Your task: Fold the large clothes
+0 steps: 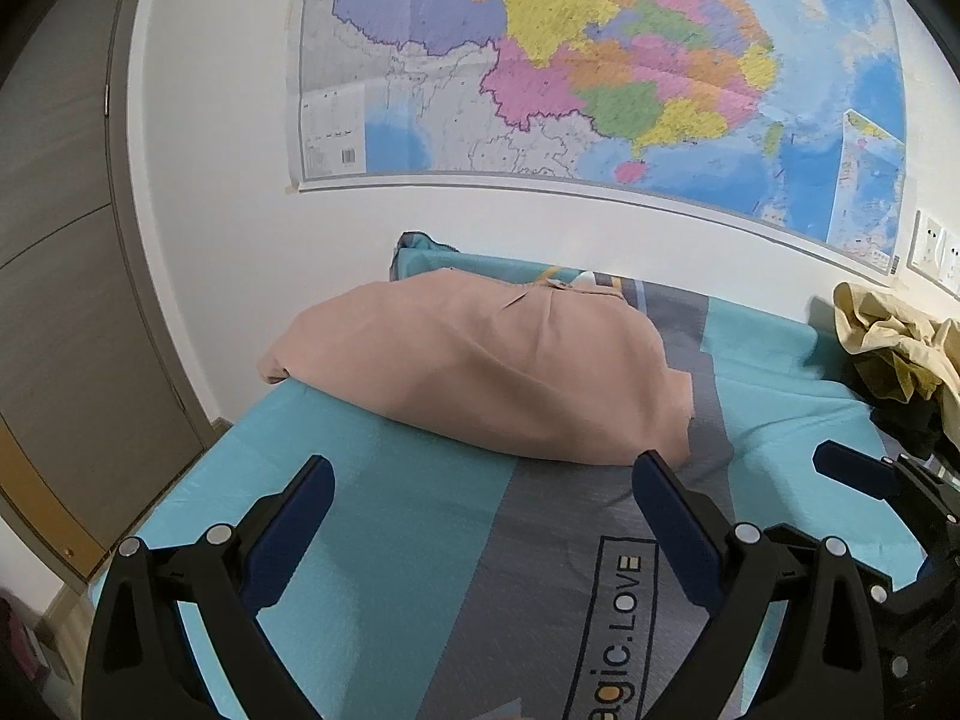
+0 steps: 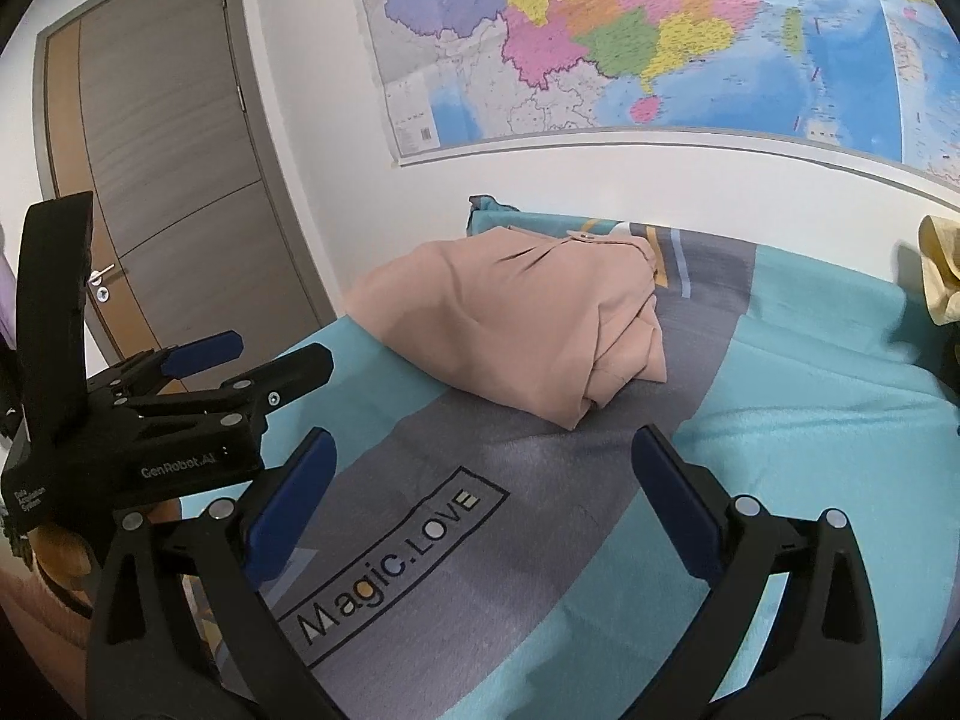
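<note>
Both the left gripper (image 1: 483, 480) and the right gripper (image 2: 483, 459) hang with fingers spread wide, holding nothing, over the teal-and-grey sheet (image 2: 810, 420). Beyond them the folded pink garment (image 1: 492, 372) lies on the sheet near the far edge, below the wall map (image 1: 600, 60). A yellow cloth heap (image 1: 900, 336) sits well off to the right.

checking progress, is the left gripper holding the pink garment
No, the left gripper is open with nothing between its fingers, and the folded pink garment lies apart from it on the bed.
</note>
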